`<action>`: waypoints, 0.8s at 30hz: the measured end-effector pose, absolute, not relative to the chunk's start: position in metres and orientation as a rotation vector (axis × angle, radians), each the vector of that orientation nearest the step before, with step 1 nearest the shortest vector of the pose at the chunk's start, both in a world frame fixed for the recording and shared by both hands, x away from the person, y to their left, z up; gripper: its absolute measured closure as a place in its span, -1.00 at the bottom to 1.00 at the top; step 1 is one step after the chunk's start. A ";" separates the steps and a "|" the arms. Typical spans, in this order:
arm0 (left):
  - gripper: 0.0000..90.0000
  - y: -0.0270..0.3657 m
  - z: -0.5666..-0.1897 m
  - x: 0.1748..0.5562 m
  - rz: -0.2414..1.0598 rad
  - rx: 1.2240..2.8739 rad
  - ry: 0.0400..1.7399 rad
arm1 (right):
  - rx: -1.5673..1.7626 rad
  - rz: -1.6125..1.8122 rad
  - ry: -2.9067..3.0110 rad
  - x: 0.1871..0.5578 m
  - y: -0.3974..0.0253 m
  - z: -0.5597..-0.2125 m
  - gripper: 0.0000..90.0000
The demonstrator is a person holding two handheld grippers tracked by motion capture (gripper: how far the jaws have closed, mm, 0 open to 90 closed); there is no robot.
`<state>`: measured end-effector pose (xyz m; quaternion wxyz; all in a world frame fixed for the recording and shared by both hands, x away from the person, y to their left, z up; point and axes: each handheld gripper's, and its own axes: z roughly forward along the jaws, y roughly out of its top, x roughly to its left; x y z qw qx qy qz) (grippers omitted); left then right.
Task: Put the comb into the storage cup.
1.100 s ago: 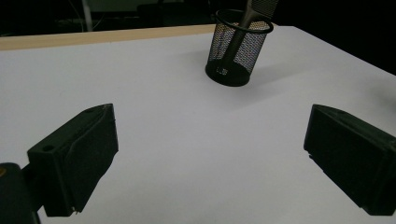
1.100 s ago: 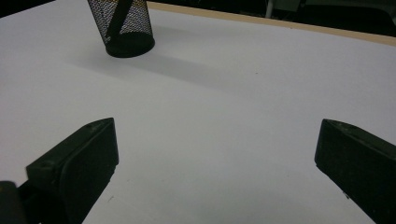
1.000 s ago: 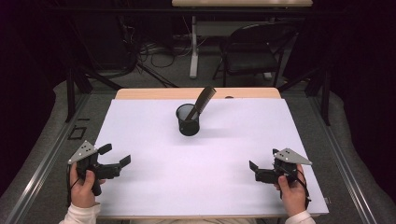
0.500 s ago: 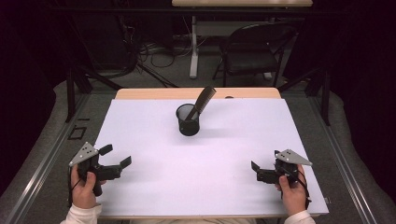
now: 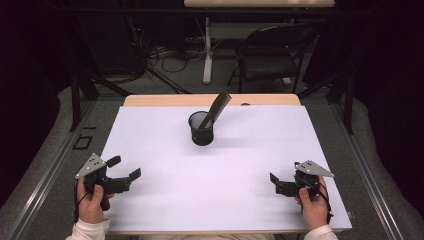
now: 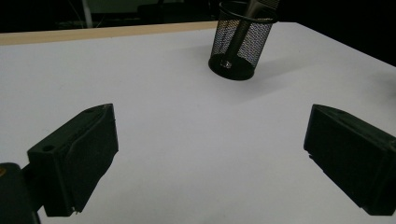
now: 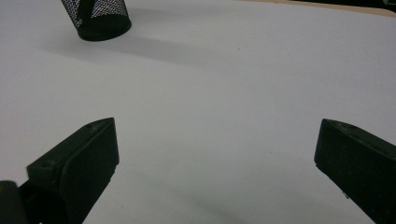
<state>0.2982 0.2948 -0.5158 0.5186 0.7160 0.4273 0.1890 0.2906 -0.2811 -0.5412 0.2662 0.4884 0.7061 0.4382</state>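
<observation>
White table (image 5: pixel 210 200) lies bare between both released tongs — left tongs (image 5: pixel 124 171), right tongs (image 5: pixel 274 184) — mesh cup (image 5: pixel 201 129) well apart.

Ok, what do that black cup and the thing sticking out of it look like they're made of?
The cup looks like black wire mesh, probably metal: see-through lattice wall, solid rim and base. The comb leaning in it looks like matte dark plastic, fine teeth along one edge, though the material is not certain.

The comb (image 5: pixel 218 107) stands half hidden inside the mesh cup (image 5: pixel 201 131) (its teeth too small to tell).
</observation>
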 end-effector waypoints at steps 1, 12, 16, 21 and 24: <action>-0.93 0.295 -0.517 0.299 0.455 1.720 1.024 | 1.316 1.192 1.899 0.291 -0.281 -0.542 -1.00; -0.93 0.293 -0.519 0.299 0.455 1.723 1.021 | 1.328 1.185 1.909 0.292 -0.281 -0.544 -1.00; -0.93 0.293 -0.519 0.299 0.452 1.720 1.020 | 1.331 1.180 1.916 0.292 -0.281 -0.544 -1.00; -0.93 0.293 -0.520 0.299 0.452 1.726 1.018 | 1.323 1.176 1.921 0.292 -0.281 -0.545 -1.00; -0.93 0.292 -0.520 0.299 0.451 1.728 1.016 | 1.322 1.177 1.923 0.292 -0.281 -0.545 -1.00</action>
